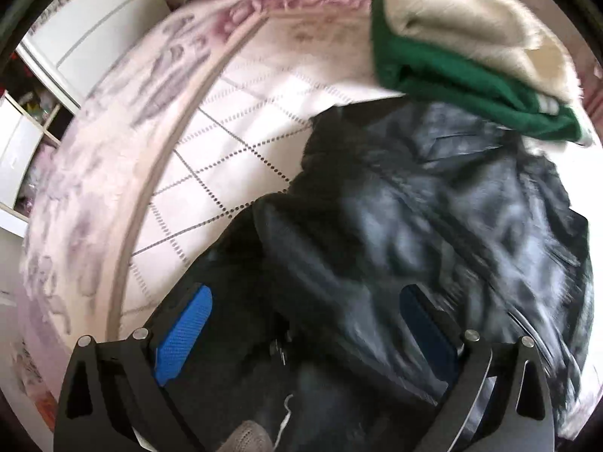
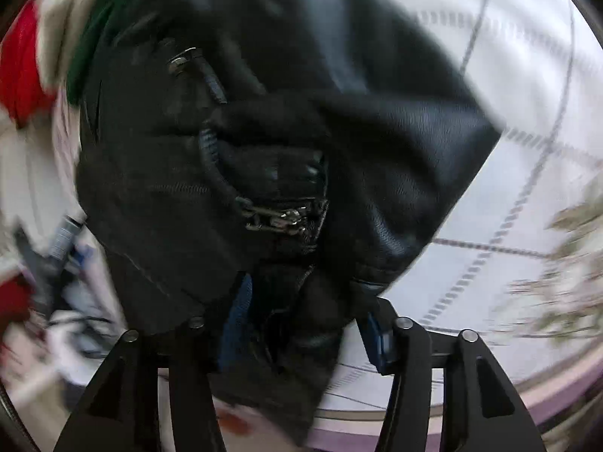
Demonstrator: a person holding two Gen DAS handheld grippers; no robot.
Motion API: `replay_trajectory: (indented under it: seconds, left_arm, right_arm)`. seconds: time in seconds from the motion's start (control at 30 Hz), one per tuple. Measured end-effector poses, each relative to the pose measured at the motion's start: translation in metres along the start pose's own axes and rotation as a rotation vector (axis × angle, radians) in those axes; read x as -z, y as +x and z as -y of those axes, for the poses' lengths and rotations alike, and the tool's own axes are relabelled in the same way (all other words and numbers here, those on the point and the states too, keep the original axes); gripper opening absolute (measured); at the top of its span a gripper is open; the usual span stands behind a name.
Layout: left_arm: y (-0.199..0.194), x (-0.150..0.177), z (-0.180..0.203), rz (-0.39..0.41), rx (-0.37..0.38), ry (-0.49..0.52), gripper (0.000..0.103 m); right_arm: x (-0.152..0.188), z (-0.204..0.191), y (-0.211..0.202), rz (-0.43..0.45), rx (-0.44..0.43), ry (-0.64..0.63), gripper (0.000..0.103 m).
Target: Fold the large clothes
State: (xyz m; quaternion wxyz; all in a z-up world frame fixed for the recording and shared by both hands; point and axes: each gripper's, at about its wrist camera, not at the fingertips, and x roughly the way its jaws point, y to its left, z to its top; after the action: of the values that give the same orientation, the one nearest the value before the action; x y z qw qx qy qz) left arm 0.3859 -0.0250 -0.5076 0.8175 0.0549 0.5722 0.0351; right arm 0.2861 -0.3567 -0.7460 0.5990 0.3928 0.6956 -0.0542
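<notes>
Black jacket (image 1: 433,226) on the bed (image 1: 233,143), blurred. Left hand-held gripper (image 1: 305,331) gapes wide over it; right hand-held gripper (image 2: 305,324), half hidden, has jacket fabric bunched between its fingers.

Work surface is a bed with a white quilted cover (image 1: 241,143), stitched in a grid of dotted grey lines; the same cover shows in the right wrist view (image 2: 527,86). A pale piped band (image 1: 169,173) curves along its edge, with a pink-and-purple patterned border (image 1: 75,203) outside it. Beyond the bed edge stands a white cupboard door (image 1: 98,26) with grey panel lines. Lower left, open white shelves (image 1: 22,128) hold blurred coloured items. Light is bright and even, daylight-like; both views are motion-blurred, and the floor cannot be made out.
</notes>
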Motion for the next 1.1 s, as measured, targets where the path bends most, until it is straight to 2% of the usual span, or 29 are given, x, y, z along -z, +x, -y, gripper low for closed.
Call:
replay_trajectory:
  seconds: [0.1,0.17,0.23,0.37,0.43,0.5,0.63,0.73,0.77,0.9,0.93,1.0,1.1]
  left_arm:
    - [-0.039,0.036,0.021,0.019,-0.040,0.029,0.103]
    - [-0.052,0.064,0.032,0.016,-0.062,0.047,0.103]
    - [-0.057,0.090,0.031,-0.024,-0.074,0.061,0.103]
    - [-0.037,0.138,0.056,-0.128,-0.087,0.092,0.103]
    - [-0.027,0.154,0.065,-0.160,-0.111,0.113,0.103]
    - [-0.015,0.166,0.069,-0.190,-0.114,0.113,0.103]
    - [-0.014,0.172,0.064,-0.213,-0.097,0.074,0.103]
    - [-0.014,0.171,0.059,-0.223,-0.095,0.058,0.103]
    - [-0.011,0.167,0.058,-0.225,-0.095,0.057,0.103]
    - [-0.006,0.165,0.051,-0.226,-0.097,0.068,0.103]
    - [-0.007,0.165,0.052,-0.226,-0.097,0.067,0.103]
    - [-0.006,0.164,0.052,-0.227,-0.097,0.069,0.103]
    - [-0.004,0.162,0.056,-0.230,-0.098,0.069,0.103]
  right_arm:
    - [0.007,-0.008,-0.028,0.069,0.094,-0.070,0.056]
    - [0.009,-0.010,-0.044,0.118,0.109,-0.116,0.056]
    - [0.005,-0.012,-0.050,0.136,0.104,-0.149,0.056]
    - [0.000,-0.018,-0.035,0.147,0.133,-0.245,0.056]
    - [-0.009,-0.032,-0.010,0.140,0.221,-0.305,0.056]
    - [-0.016,-0.033,0.004,0.124,0.255,-0.325,0.055]
    - [-0.014,-0.040,0.013,0.152,0.284,-0.359,0.054]
    - [-0.007,-0.039,0.011,0.183,0.276,-0.361,0.047]
    - [-0.006,-0.039,0.010,0.191,0.267,-0.365,0.042]
    - [0.001,-0.042,0.003,0.186,0.267,-0.373,0.041]
    - [0.001,-0.042,-0.002,0.183,0.242,-0.356,0.041]
    - [-0.001,-0.035,-0.012,0.174,0.117,-0.317,0.041]
    - [-0.005,-0.029,-0.006,0.160,0.092,-0.327,0.042]
